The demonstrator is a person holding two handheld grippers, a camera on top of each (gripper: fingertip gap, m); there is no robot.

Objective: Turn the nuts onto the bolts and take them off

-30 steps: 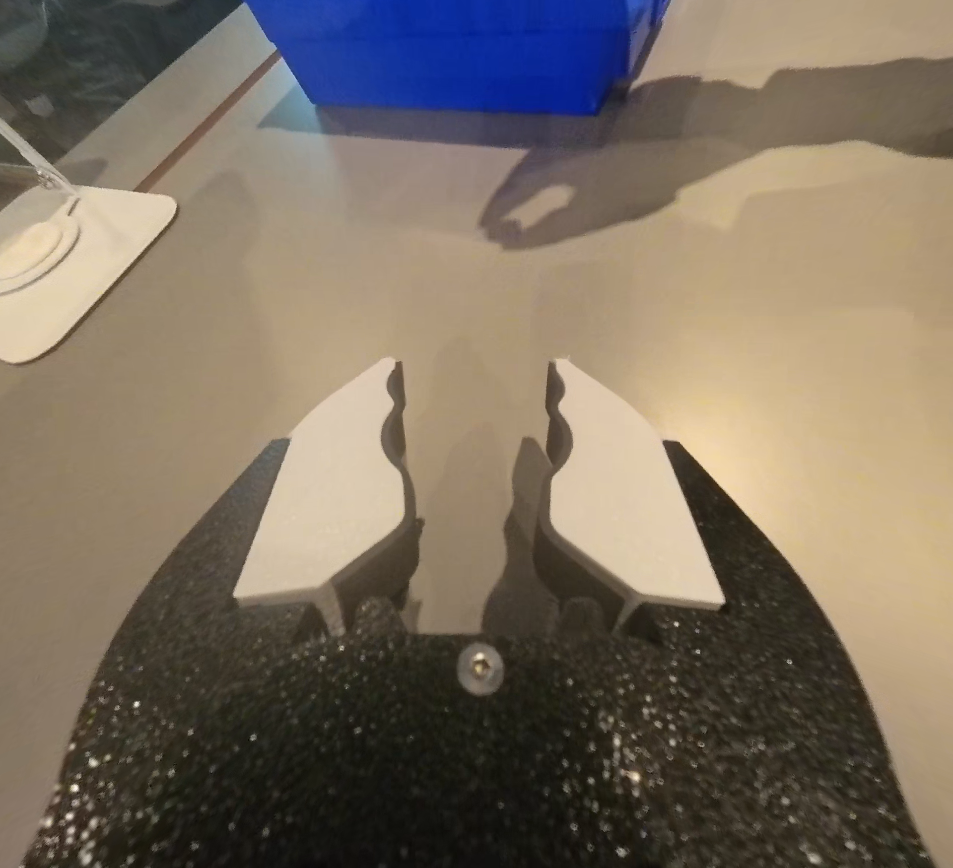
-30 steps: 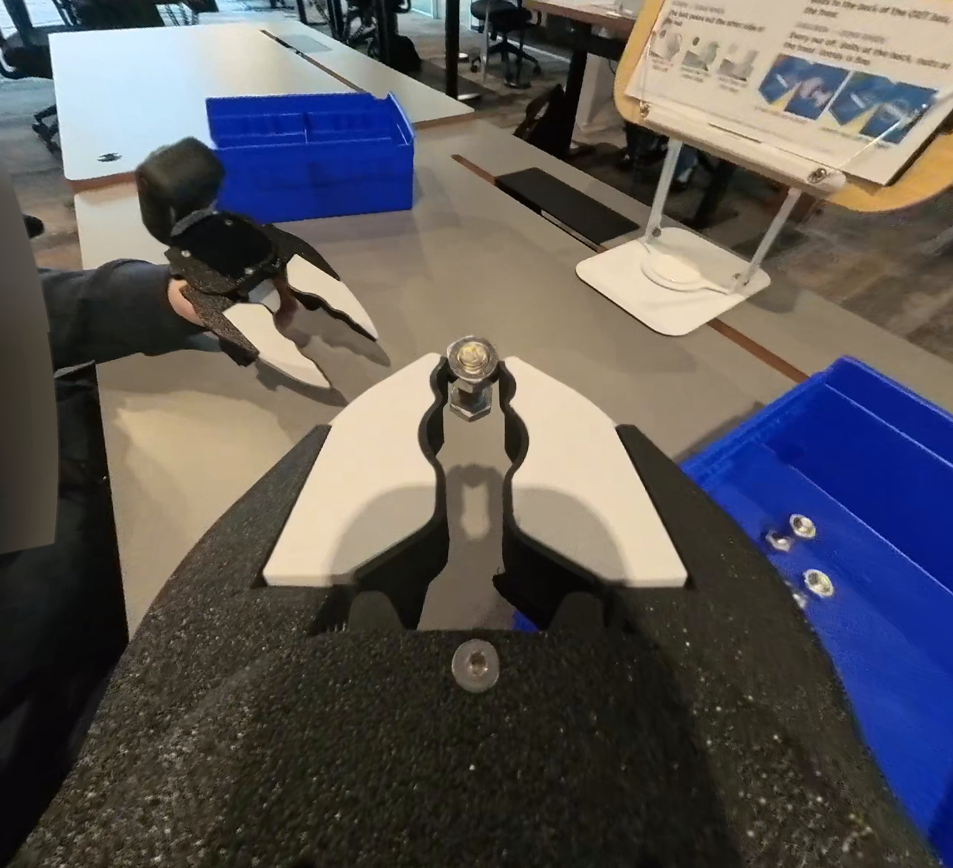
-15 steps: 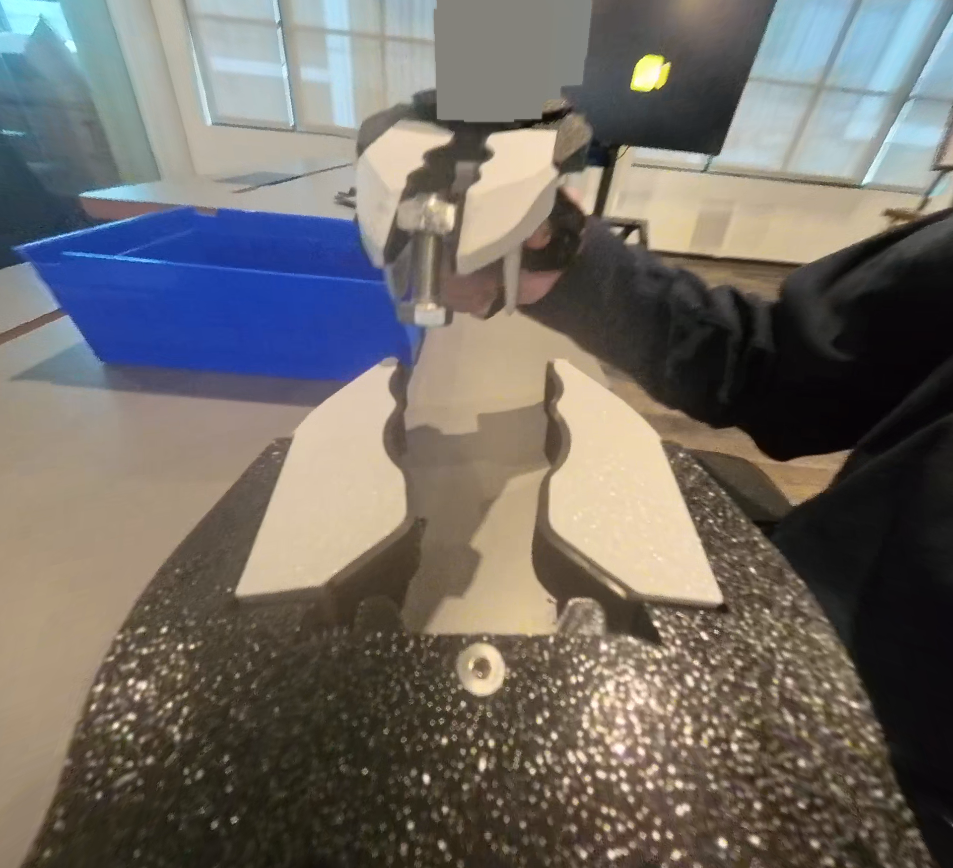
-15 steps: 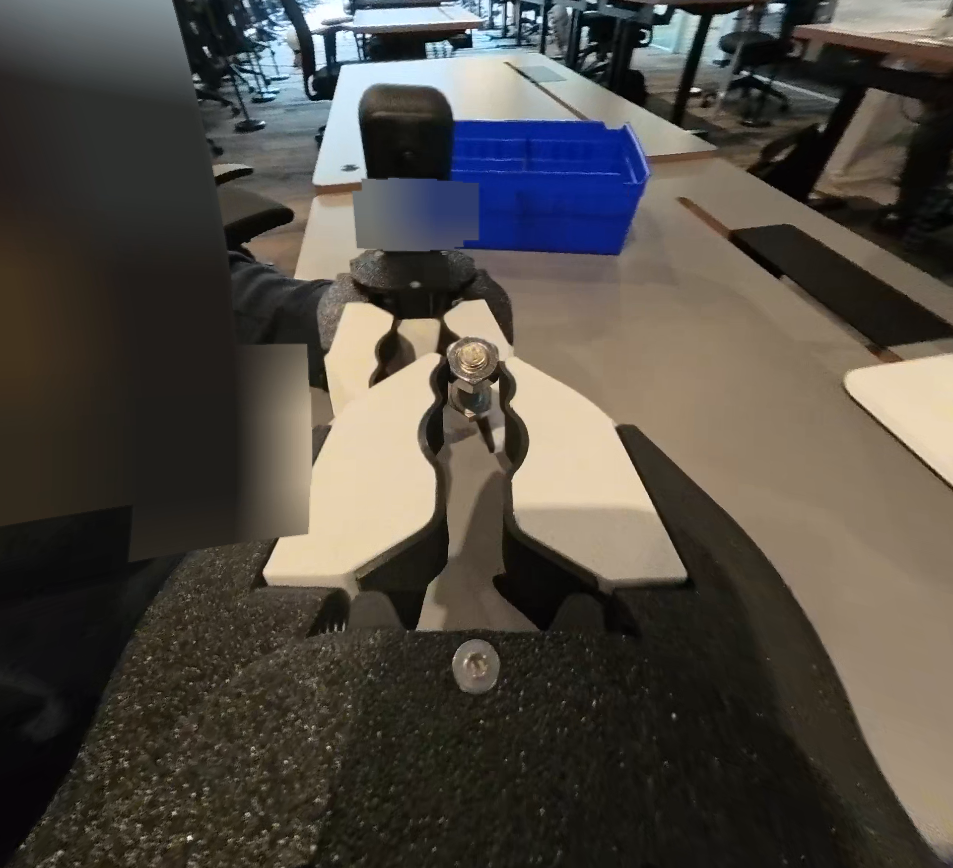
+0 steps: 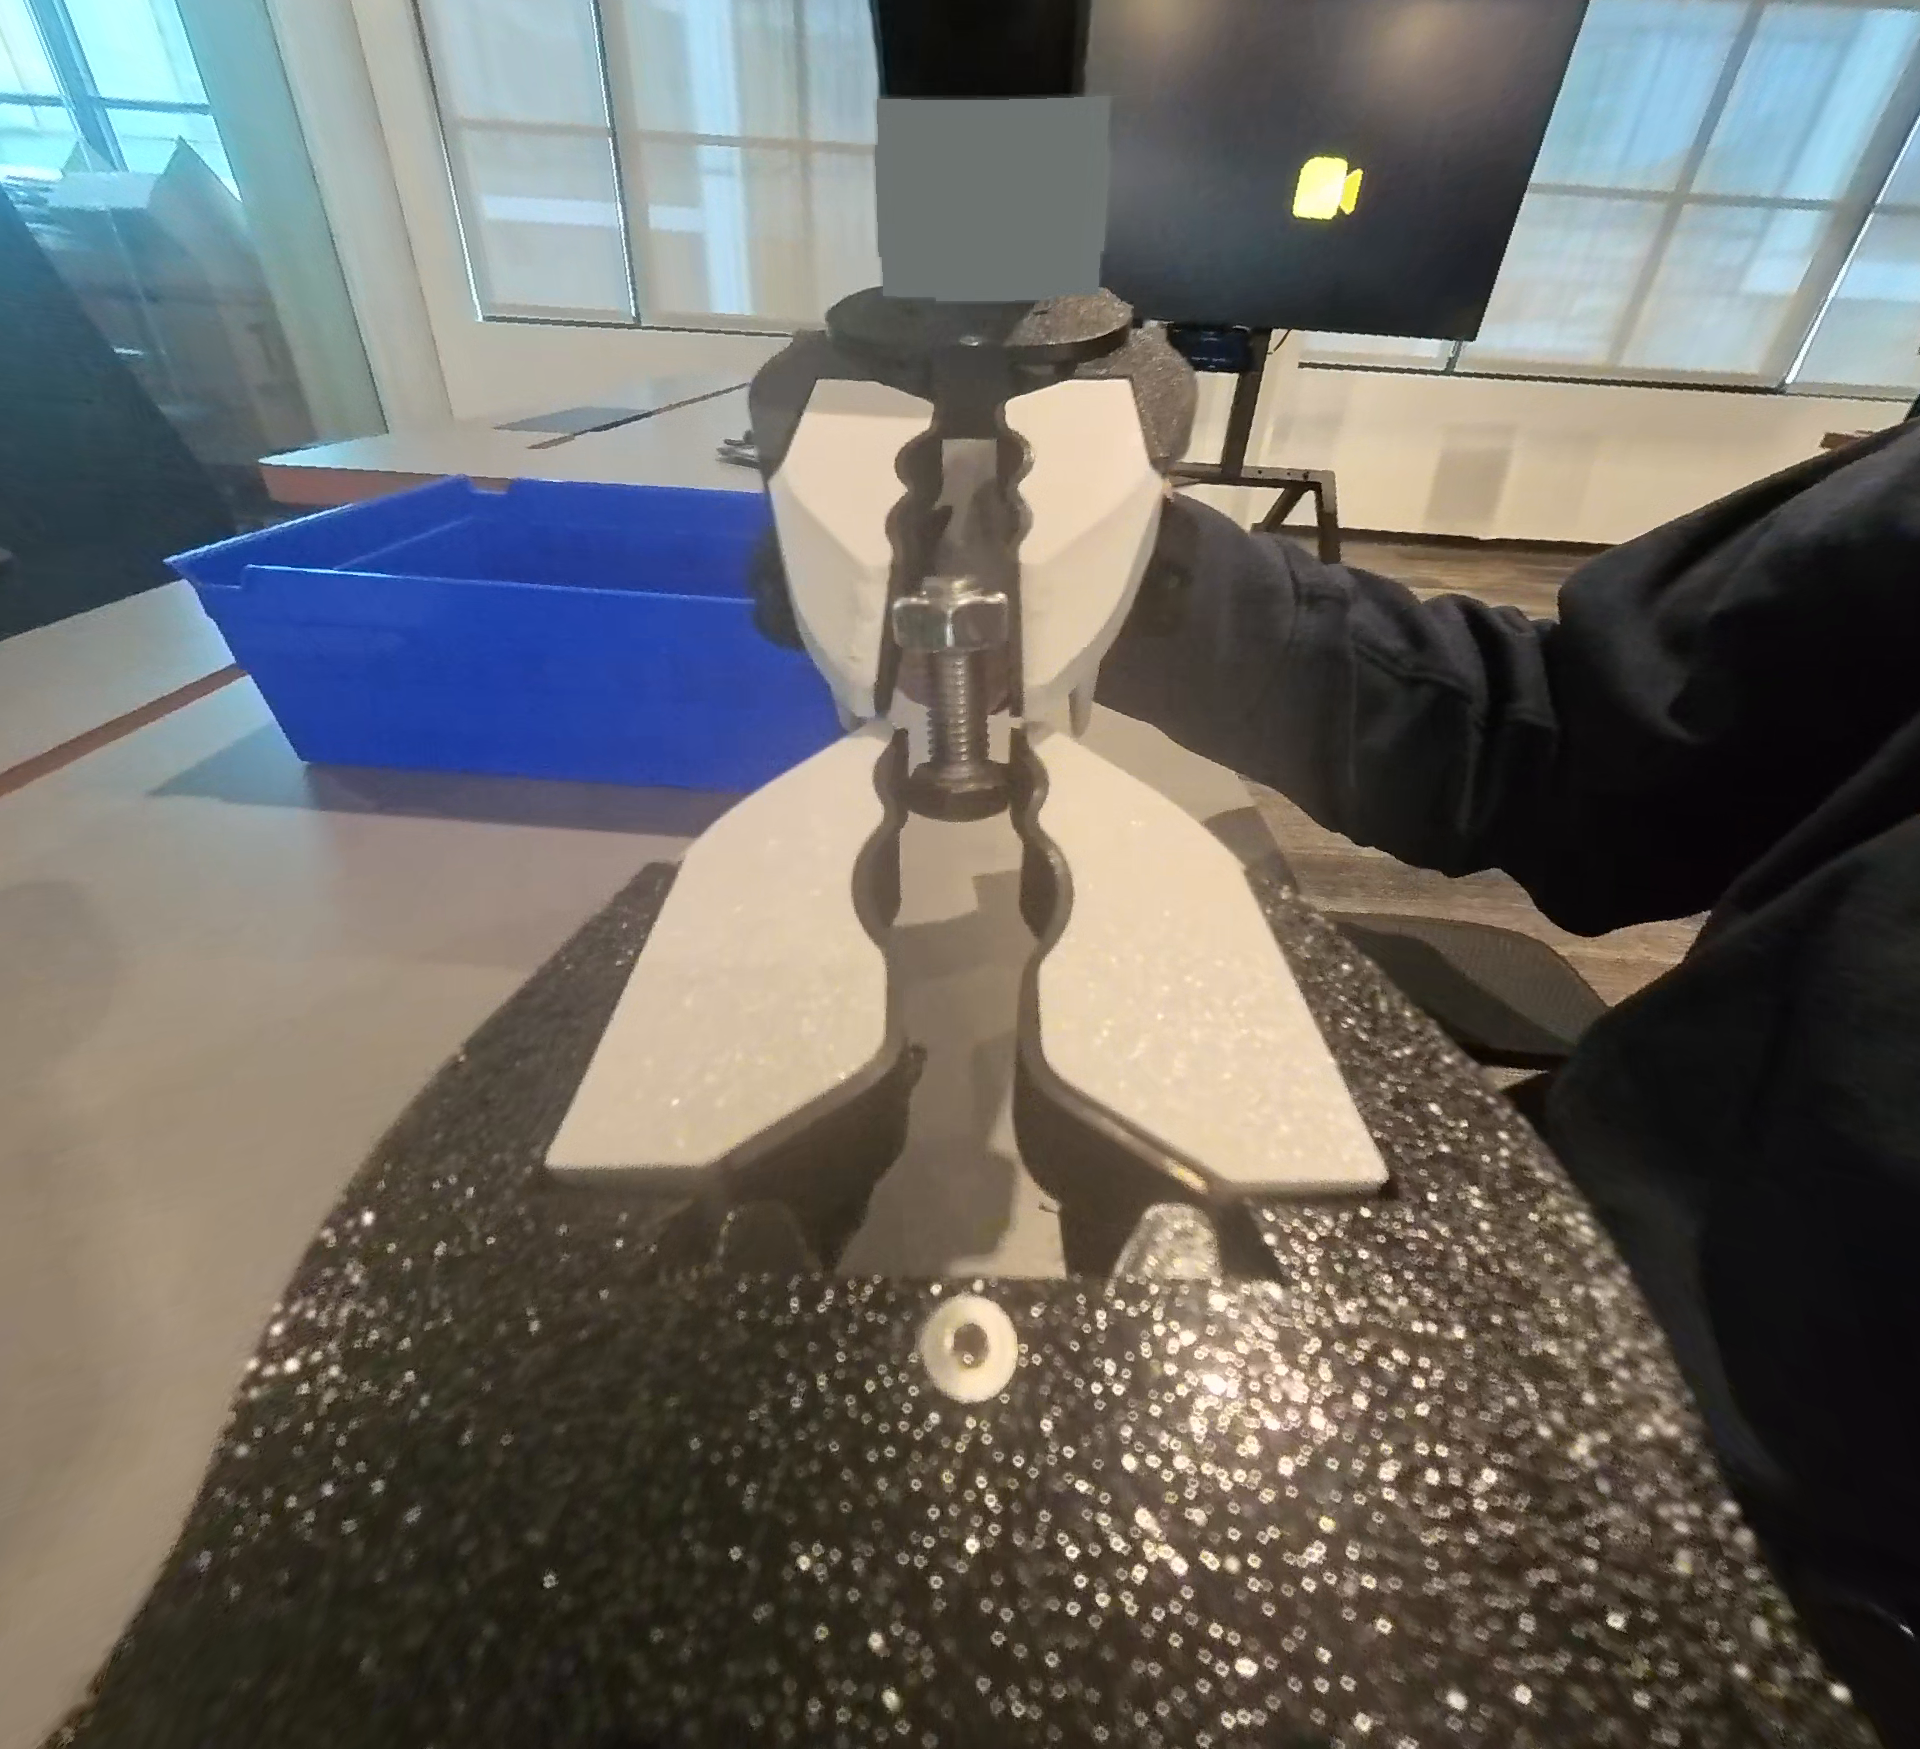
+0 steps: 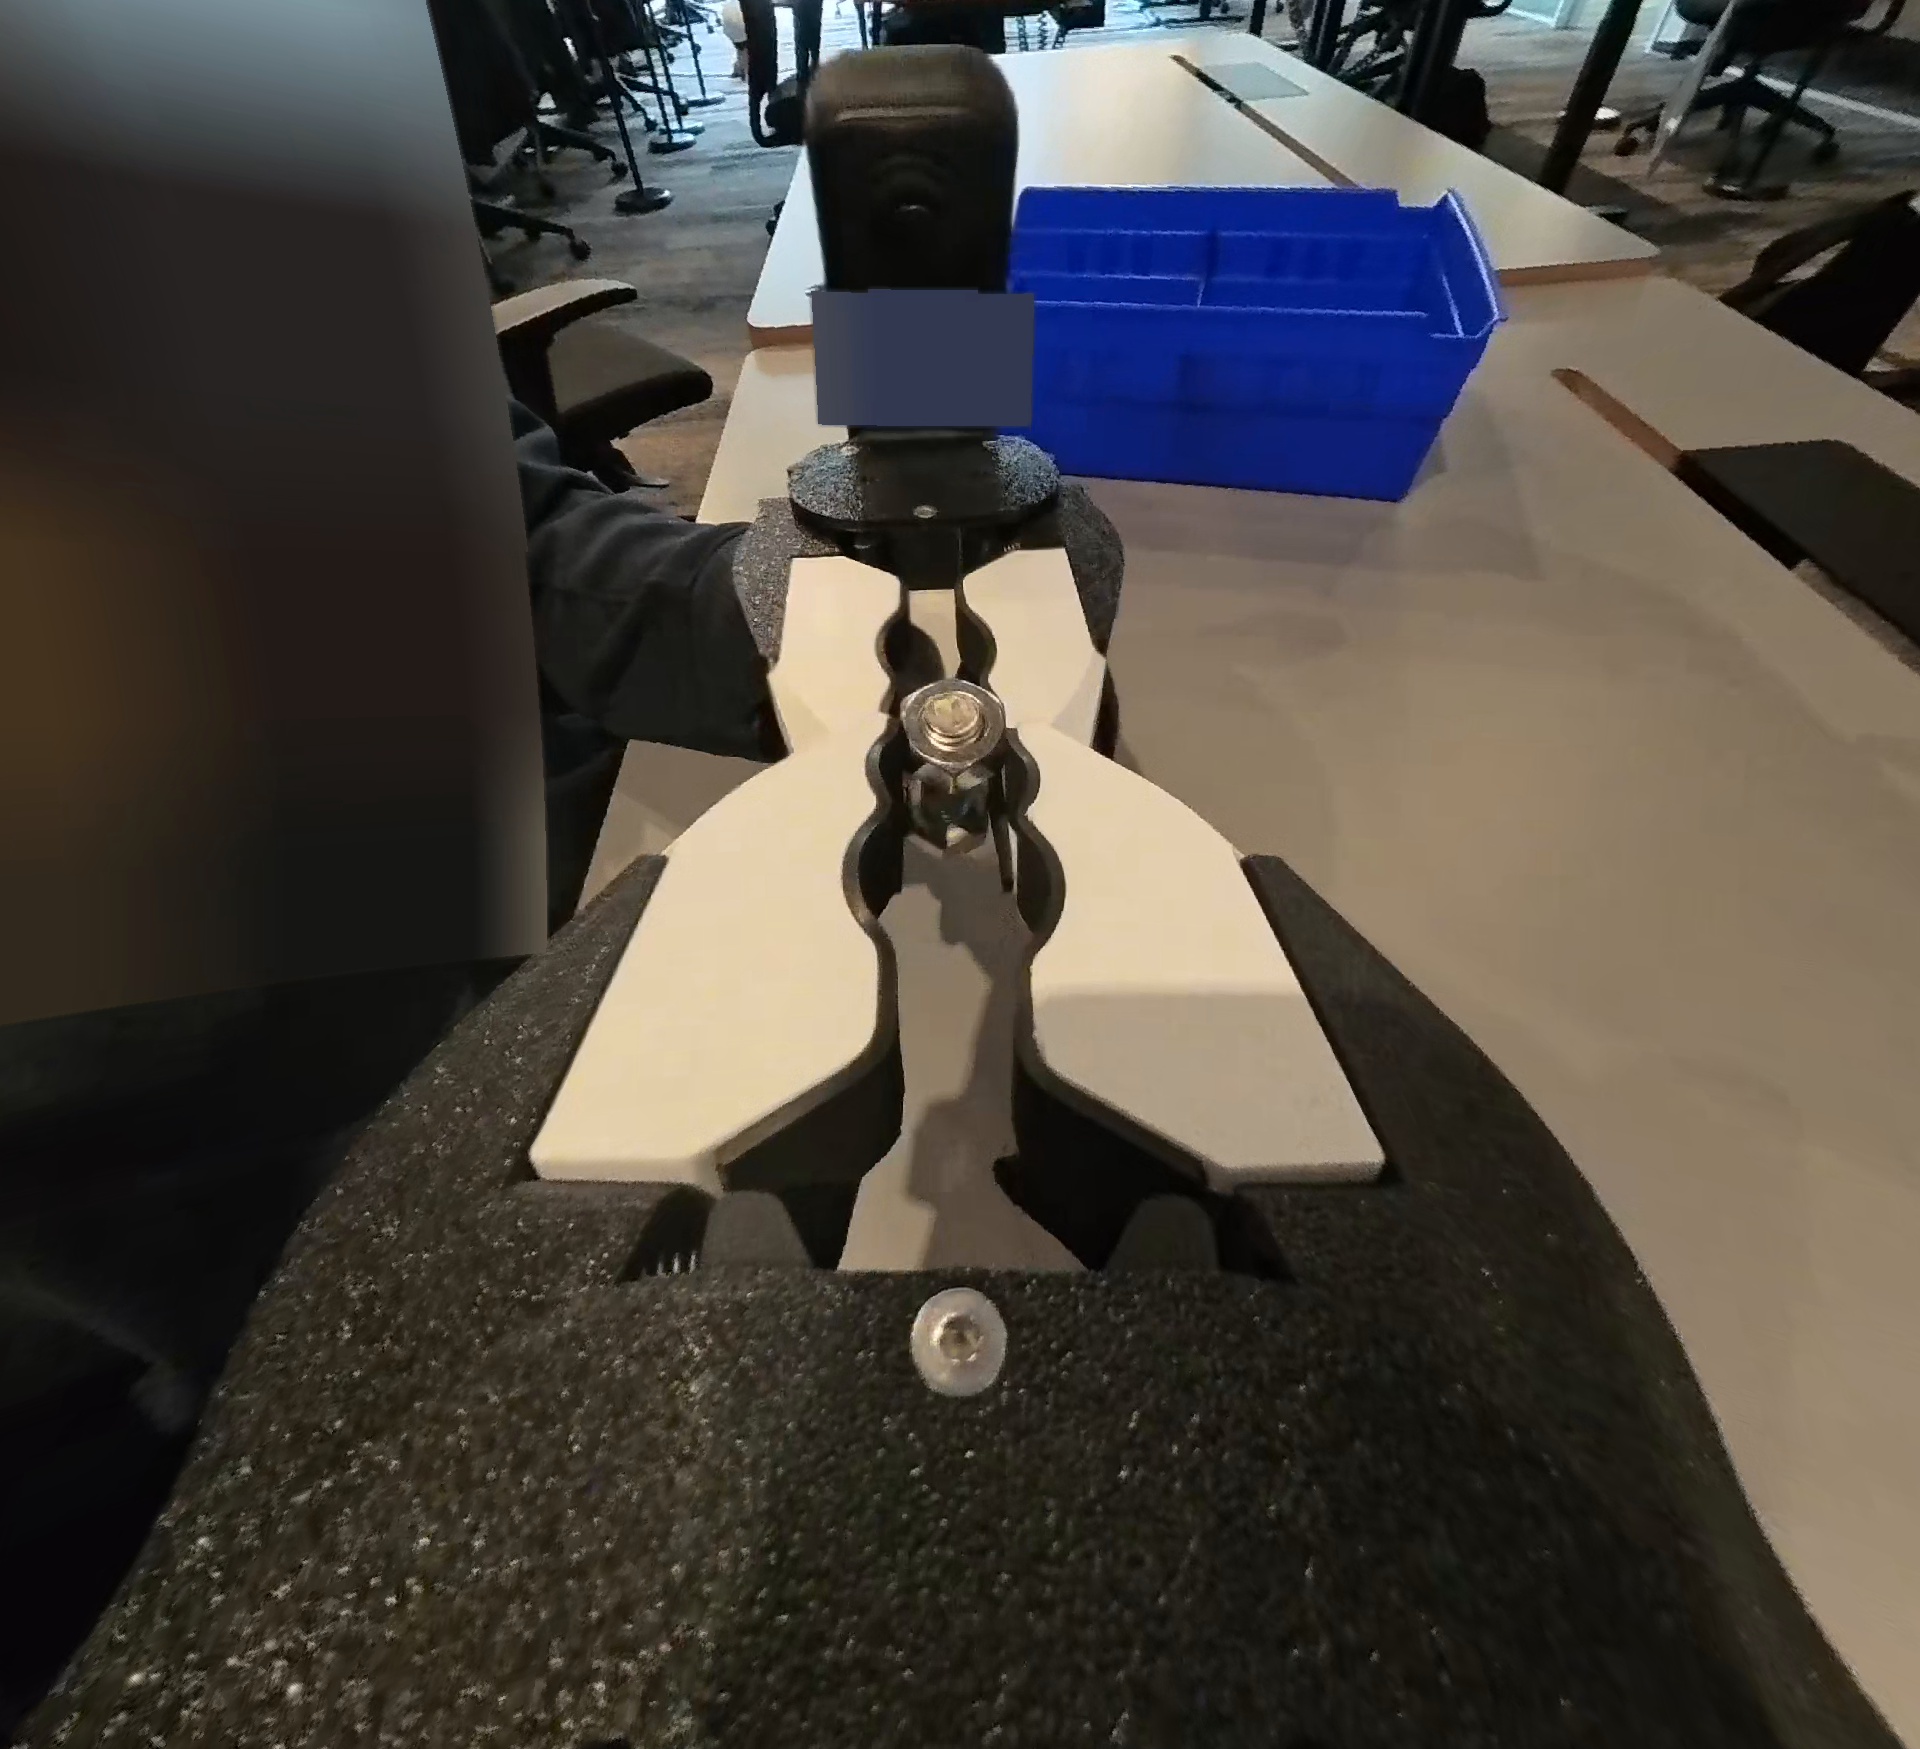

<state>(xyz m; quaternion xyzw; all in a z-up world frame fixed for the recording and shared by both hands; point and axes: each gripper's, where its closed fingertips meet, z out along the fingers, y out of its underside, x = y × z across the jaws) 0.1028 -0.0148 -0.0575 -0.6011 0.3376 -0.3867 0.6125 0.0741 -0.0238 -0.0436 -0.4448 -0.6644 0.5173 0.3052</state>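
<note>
A steel bolt (image 5: 951, 712) stands upright between my two grippers, above the grey table (image 5: 260, 920). A hex nut (image 5: 951, 624) sits on its upper end. My right gripper (image 6: 951, 754) is shut on the nut (image 6: 951, 723). My left gripper (image 5: 951, 769) faces it from the opposite side and is shut around the bolt's lower end, which sits in the front notch of its fingers (image 5: 769, 972). The left gripper's white fingers (image 6: 831, 650) show just behind the nut in the right wrist view.
A blue bin (image 5: 499, 660) stands on the table behind the grippers in the left wrist view, and another blue bin (image 6: 1247, 369) in the right wrist view. A person's dark sleeve (image 5: 1455, 712) reaches in from the right. A dark screen (image 5: 1351, 120) stands beyond. My two grippers' fingertips are within a few centimetres of each other.
My left gripper swung up from facing the table to face the right gripper, moved in and closed on the bolt's lower end. My right gripper turned left with the bolt and nut.
</note>
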